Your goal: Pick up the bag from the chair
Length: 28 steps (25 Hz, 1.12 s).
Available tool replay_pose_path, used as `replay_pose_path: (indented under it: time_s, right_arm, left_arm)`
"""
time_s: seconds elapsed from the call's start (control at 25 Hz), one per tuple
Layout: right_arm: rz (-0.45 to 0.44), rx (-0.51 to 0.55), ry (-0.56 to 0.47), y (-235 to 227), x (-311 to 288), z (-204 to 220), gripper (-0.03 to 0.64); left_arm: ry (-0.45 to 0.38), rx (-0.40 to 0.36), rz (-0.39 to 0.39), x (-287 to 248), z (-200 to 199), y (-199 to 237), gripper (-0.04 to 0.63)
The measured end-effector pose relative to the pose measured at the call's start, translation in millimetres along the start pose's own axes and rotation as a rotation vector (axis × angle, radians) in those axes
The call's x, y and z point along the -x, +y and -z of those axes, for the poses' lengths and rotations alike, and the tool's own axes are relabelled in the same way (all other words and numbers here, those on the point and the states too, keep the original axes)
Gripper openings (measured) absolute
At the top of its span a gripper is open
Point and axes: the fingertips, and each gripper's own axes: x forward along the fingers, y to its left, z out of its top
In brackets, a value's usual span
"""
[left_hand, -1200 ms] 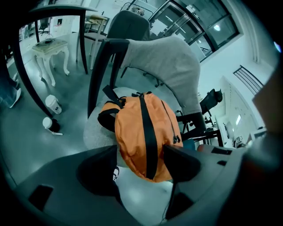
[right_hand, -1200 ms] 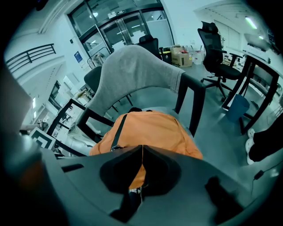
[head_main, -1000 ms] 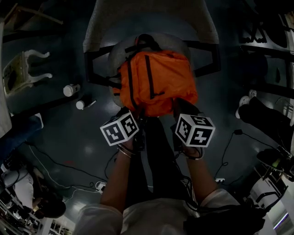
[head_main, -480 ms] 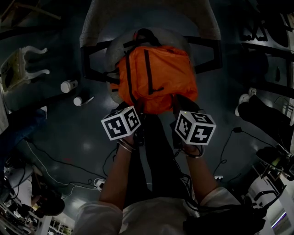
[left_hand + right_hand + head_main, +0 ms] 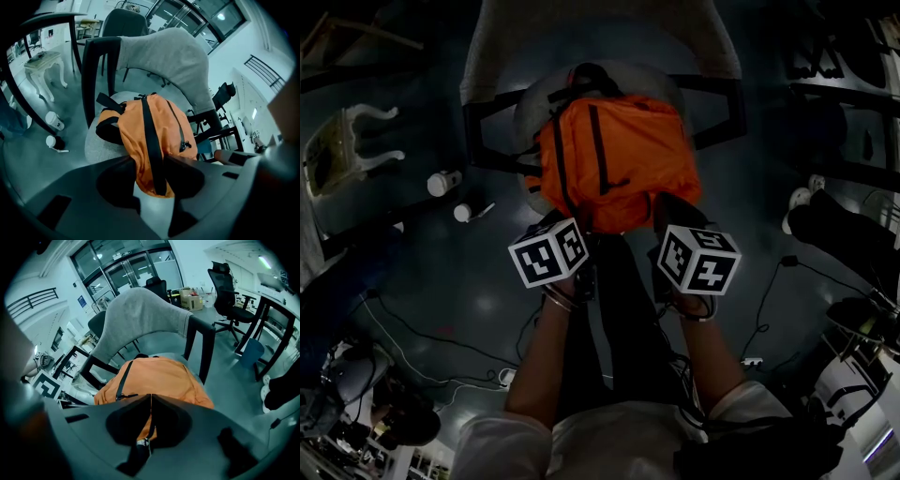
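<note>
An orange bag [image 5: 614, 159] with black straps lies on the round grey seat of a chair [image 5: 528, 112] whose grey backrest curves up behind it. Both grippers are at the bag's near edge. My left gripper [image 5: 581, 234] is shut on that edge; in the left gripper view the orange fabric and a black strap [image 5: 152, 140] fill the space between its jaws [image 5: 149, 176]. To its right, my right gripper [image 5: 667, 214] is shut on a thin fold of the bag [image 5: 154, 376], pinched in the narrow slit between its jaws [image 5: 150, 420]. The chair's black armrests [image 5: 487, 131] flank the bag.
Two cups [image 5: 443, 183] [image 5: 464, 213] stand on the dark floor left of the chair, beside a small white table [image 5: 352, 141]. Cables [image 5: 422, 333] trail over the floor. A black office chair [image 5: 229, 291] and a blue bin [image 5: 253, 352] stand to the right.
Both grippers keep the same hold on the bag's near edge. The head view has drifted slightly; the bag's place on the seat looks unchanged.
</note>
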Motion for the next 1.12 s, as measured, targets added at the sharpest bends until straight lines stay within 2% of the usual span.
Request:
replay_pose_path:
  time_s: [0.44,1.12]
  right_arm:
    - [0.004,-0.030,-0.038,-6,13,-16,0.032]
    - [0.016,-0.086,-0.120,-16,59,-44,0.032]
  left_arm:
    - [0.009,-0.064,-0.028,8,-8,-16,0.098]
    - [0.014,-0.207,-0.021,41,-25,-64,0.066]
